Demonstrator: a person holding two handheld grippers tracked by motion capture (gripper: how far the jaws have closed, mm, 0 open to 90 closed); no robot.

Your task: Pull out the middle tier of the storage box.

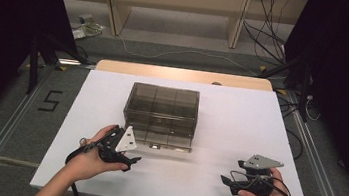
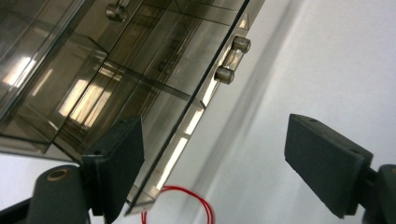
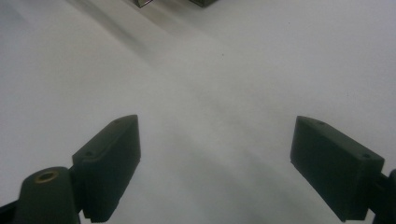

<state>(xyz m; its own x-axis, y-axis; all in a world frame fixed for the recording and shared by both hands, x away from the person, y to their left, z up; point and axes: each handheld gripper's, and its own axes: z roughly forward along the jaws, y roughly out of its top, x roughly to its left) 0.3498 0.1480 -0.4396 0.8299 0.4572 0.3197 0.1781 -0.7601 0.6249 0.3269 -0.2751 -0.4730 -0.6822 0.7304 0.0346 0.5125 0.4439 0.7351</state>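
A smoky transparent drawer box [image 1: 161,109] stands in the middle of the white table [image 1: 240,121]. Its bottom drawer sticks out a little toward me, with a small clear handle [image 1: 155,146] on the front. My left gripper [image 1: 130,163] is held just off the box's front left corner and is open. In the left gripper view the box [image 2: 116,70] and a drawer handle [image 2: 232,59] are close ahead, and the left jaw of this gripper [image 2: 215,154] overlaps the drawer's edge. My right gripper [image 1: 226,182] hovers open over bare table at the front right, with nothing between its jaws [image 3: 215,149].
A thin red wire [image 2: 187,200] loops on the table below the drawer's corner. A wooden shelf unit [image 1: 173,7] and loose cables [image 1: 266,33] lie on the floor beyond the table. A "5" [image 1: 50,100] is marked on the floor at the left.
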